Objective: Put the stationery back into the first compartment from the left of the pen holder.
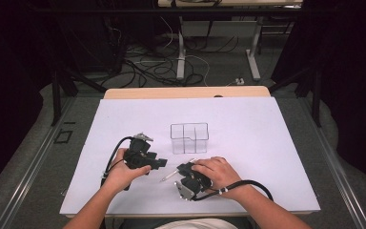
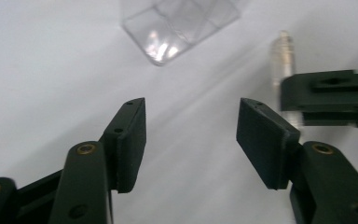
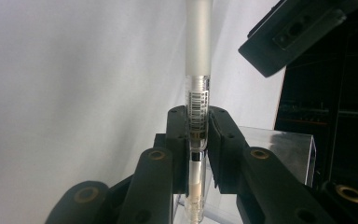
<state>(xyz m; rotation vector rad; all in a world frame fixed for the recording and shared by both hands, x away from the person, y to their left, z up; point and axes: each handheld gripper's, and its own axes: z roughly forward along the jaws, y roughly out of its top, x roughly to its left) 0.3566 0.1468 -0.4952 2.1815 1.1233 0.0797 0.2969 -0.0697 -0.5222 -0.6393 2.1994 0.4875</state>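
The right gripper [image 3: 198, 135] clamps a clear plastic pen [image 3: 199, 56]; the left gripper [image 2: 191, 135] stands apart, empty. Next, likely: carry it to the clear divided box [image 1: 189, 138] at twelve o'clock.

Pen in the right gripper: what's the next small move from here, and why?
Probably carry the pen toward the clear organizer and tip it upright over a compartment. The right gripper is clamped on its barrel, the left gripper stands open with nothing between its pads, and the organizer sits just beyond both hands on the white table.
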